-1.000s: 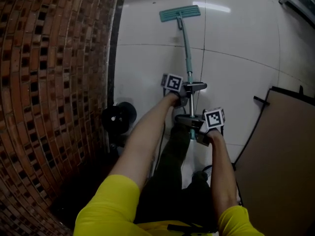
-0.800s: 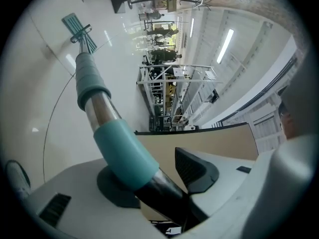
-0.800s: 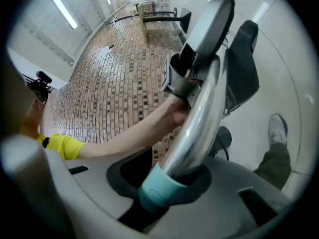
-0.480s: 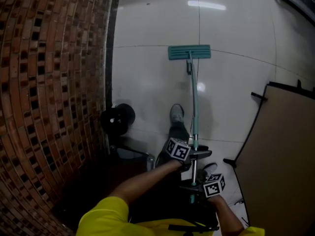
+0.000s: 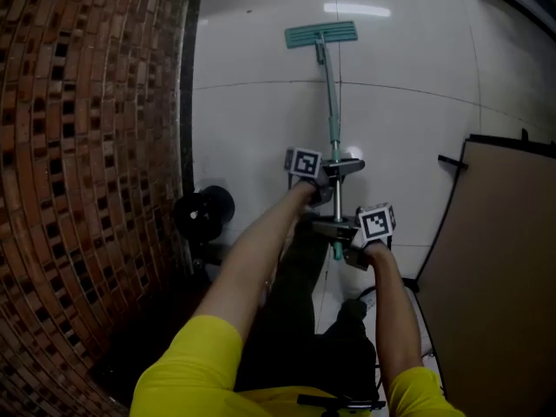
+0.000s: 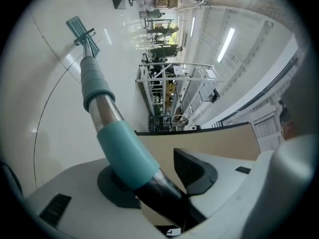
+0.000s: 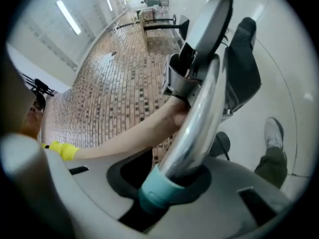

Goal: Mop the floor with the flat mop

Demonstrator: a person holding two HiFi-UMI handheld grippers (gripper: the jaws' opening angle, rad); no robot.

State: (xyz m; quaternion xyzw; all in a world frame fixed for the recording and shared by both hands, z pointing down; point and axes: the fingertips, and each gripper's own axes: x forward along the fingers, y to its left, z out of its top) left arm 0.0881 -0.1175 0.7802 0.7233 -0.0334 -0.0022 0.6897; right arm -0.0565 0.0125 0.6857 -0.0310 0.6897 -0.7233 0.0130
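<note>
I hold the mop by its pole (image 5: 331,102) with both grippers. The left gripper (image 5: 335,170) sits farther down the pole, toward the mop head (image 5: 321,34). In the left gripper view, its jaws are closed on the pole (image 6: 102,108) at a teal sleeve (image 6: 127,153), and the pole runs out to the head (image 6: 79,29).

The right gripper (image 5: 335,228) sits nearer my body, at the pole's upper end. In the right gripper view, its jaws are closed on the teal end cap (image 7: 159,190), with the bare metal pole (image 7: 199,118) rising from it.

The head lies flat on the white tiled floor (image 5: 261,129), ahead of me, just beyond a tile joint. It is well apart from the brick wall (image 5: 87,146) on the left. A brown board (image 5: 495,259) lies on the floor to the right. A black round object (image 5: 204,208) stands at the foot of the wall.
</note>
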